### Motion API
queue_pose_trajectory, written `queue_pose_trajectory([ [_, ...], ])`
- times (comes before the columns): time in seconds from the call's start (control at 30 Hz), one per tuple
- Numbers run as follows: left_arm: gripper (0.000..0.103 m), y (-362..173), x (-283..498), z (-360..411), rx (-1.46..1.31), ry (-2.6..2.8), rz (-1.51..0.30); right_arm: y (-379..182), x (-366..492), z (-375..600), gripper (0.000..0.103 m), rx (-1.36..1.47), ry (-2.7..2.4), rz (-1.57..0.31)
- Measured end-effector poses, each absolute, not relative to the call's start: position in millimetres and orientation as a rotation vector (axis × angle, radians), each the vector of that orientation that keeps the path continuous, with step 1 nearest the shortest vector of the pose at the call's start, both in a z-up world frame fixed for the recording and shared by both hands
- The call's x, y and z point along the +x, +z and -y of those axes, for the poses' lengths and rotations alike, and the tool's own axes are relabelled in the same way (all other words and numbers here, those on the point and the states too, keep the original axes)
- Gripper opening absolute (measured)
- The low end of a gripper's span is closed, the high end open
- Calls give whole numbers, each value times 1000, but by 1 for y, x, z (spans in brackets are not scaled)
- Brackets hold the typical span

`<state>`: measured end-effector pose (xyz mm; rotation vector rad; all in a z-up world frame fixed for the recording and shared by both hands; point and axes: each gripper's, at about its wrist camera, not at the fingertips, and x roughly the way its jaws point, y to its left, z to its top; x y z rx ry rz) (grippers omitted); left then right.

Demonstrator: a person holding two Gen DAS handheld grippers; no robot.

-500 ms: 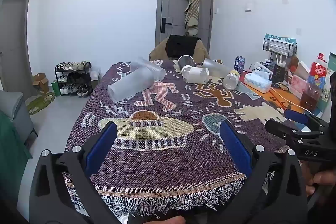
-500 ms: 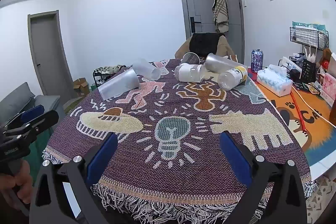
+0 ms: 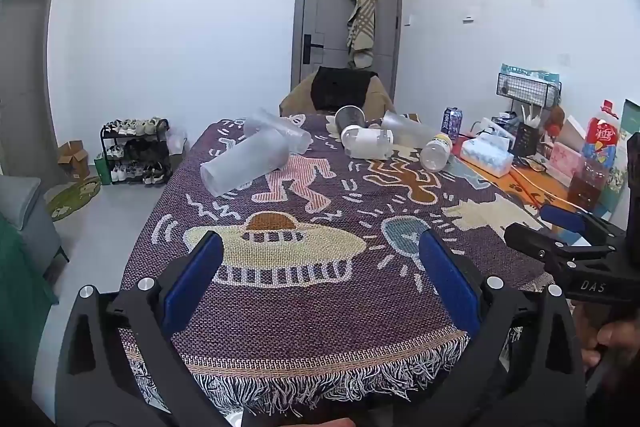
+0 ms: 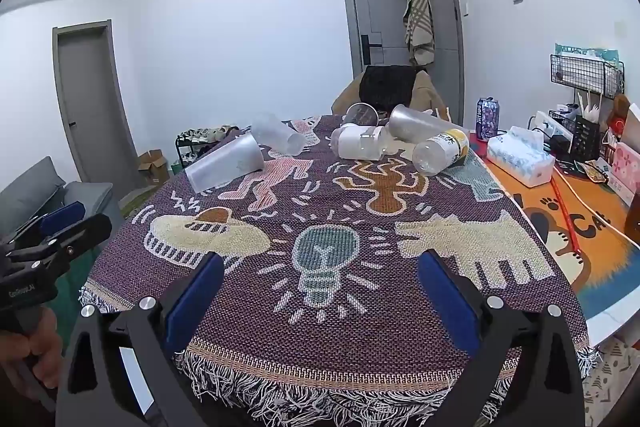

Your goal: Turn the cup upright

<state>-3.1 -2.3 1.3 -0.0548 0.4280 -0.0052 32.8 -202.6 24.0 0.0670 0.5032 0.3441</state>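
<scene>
Patterned woven purple tablecloth (image 3: pixel 304 311) spread under everything. Tall frosted translucent plastic cup (image 3: pixel 246 163) on its side at far left — long axis diagonal, mouth toward near-left, other tipped cups beyond. Left gripper (image 3: pixel 320 267) nearer, cup ahead-left, well apart; right gripper (image 4: pixel 320 283) farther. Both gaping wide, empty.

Your left gripper (image 3: pixel 320 263) and right gripper (image 4: pixel 320 283) are black plastic frames with blue finger pads (image 3: pixel 196 277) and silver screws. White lettering marks each handle; bare skin shows on your hand (image 4: pixel 38 347).
</scene>
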Motion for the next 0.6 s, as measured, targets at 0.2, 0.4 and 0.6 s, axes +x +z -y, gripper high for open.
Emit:
queue_pose_trajectory([
  [0.2, 97, 1, -4, 0, -56, -6, -423, 24, 34, 203, 95, 67, 345, -503],
  [0.4, 97, 2, -4, -1, -58, -7, -423, 24, 34, 203, 95, 68, 345, -504],
  [0.6, 97, 3, -4, 0, -55, -5, -421, 24, 35, 203, 95, 69, 345, -506],
])
